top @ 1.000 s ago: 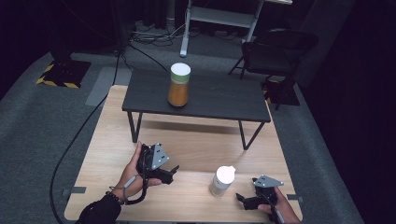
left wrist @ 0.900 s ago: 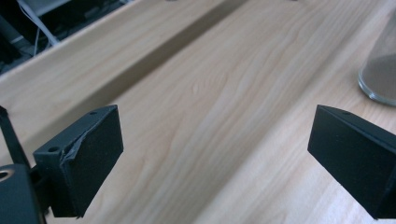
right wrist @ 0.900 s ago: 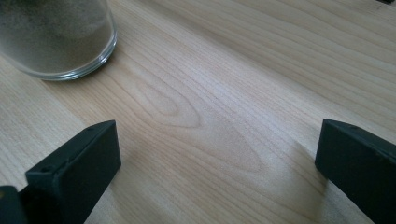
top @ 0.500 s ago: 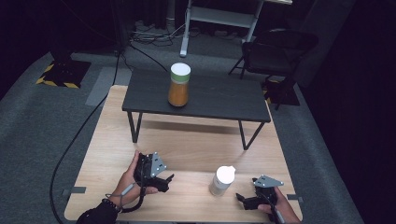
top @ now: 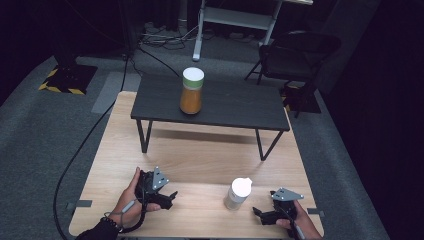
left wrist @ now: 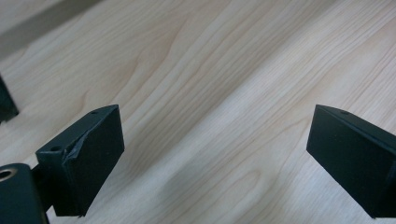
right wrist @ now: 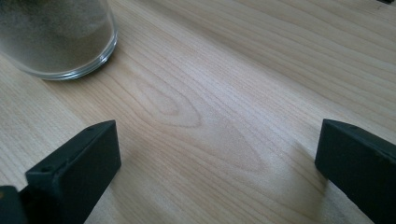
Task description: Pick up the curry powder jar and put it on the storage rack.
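Lowered and drawn nearer since a second ago: left tool (top: 167, 197), now close over the near-left part of the wooden surface (top: 200, 160), jaws wide with nothing between them, bare wood grain below in the left gripper view. Gripped from behind by the left hand (top: 131, 196), cable looping toward the near edge. Probably set low there as a resting or ready pose, well apart from either jar.

Farther off, at the middle: a low dark table (top: 220, 102) standing on the wooden surface, bearing a tall jar (top: 192, 90) with a pale green lid, upright, filled nearly to the top with something orange-brown, powder or paste, cannot tell which. Likely parked out of the way, or waiting as a later target.

Right of centre, near: a smaller glass jar (top: 238, 193) with a white lid, upright on the wood, holding a pale greyish, sandy-looking fill; glass base at the upper left of the right gripper view (right wrist: 56, 37).

Just beside that jar, to its right: right tool (top: 259, 214), unmoved, jaws spread wide and empty, low over the wood, pointed leftward toward the jar without touching it. Seemingly lined up for a sideways grasp on the jar's body, a judgement from the aim alone.
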`<state>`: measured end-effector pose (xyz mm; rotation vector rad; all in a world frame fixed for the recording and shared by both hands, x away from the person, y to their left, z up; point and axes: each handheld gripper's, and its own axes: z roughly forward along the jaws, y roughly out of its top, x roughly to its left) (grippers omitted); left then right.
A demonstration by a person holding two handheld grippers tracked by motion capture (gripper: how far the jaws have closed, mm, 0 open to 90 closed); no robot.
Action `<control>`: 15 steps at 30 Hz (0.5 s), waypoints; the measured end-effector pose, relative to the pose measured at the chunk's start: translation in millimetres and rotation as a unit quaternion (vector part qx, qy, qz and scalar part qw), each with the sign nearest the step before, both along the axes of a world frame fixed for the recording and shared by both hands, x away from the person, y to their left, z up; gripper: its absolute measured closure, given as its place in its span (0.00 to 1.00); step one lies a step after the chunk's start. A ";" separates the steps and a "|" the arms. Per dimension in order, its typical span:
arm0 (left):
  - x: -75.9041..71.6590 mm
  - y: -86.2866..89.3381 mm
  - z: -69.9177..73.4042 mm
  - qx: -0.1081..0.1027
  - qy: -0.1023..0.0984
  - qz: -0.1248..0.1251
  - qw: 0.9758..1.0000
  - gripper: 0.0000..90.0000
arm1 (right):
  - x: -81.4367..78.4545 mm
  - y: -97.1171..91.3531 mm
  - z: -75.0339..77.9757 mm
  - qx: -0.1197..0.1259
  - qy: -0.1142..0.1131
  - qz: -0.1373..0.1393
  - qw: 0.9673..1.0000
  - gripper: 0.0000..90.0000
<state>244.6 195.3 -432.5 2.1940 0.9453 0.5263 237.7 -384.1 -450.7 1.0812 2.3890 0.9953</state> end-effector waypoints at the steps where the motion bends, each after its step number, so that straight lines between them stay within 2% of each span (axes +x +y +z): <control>1: 0.2 1.3 -0.5 0.001 0.003 0.002 1.000 0.05 | 0.0 0.0 0.0 0.000 0.000 0.000 1.000 0.00; 10: 4.3 11.7 -6.9 0.012 0.028 0.022 0.999 0.05 | -0.1 -0.2 0.0 0.000 0.000 0.001 1.000 0.00; 15: 4.4 13.4 -8.9 0.024 0.029 0.031 0.999 0.05 | -0.4 -0.2 0.0 0.000 0.000 0.001 1.000 0.00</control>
